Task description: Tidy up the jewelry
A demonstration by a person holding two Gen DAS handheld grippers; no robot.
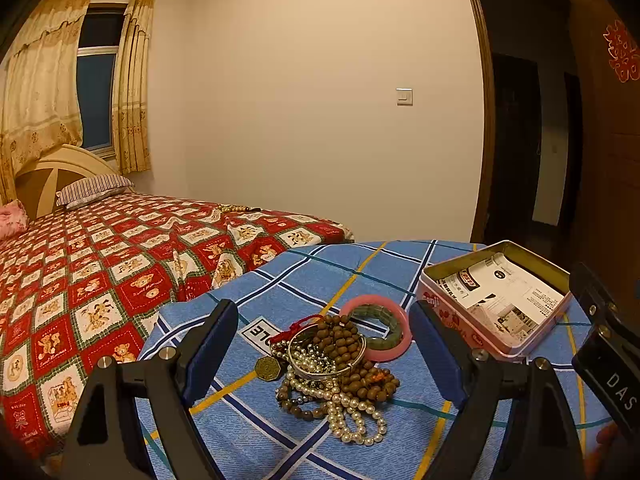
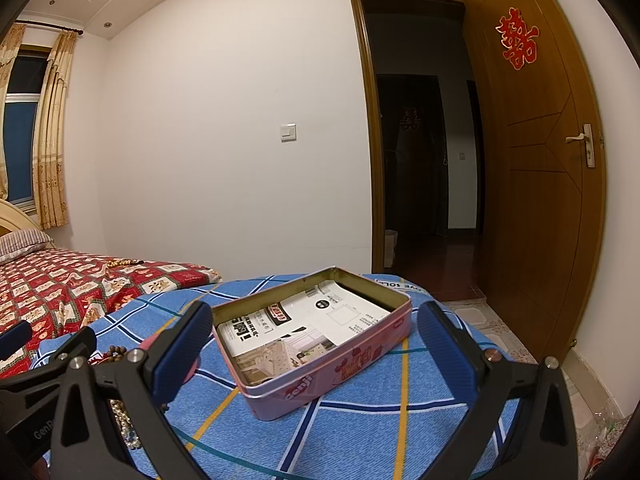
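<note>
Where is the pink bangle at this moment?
In the left wrist view, the pink bangle lies on the blue checked cloth, at the right edge of the jewelry pile, just left of the open tin.

Tangled jewelry pile (image 1: 336,368) (pearl strands, brown beads, silver bangle, pink ring) is lying on the blue cloth; open pink tin (image 2: 316,376), holding printed paper, is sitting just right.

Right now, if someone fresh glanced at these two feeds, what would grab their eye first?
Probably the tangled jewelry pile on the blue plaid cloth, framed by the open left claw, with a pink bangle at its far edge. Next, the open pink tin lined with printed paper, between the open right claw's fingers. Behind, the red patterned bedspread.
</note>
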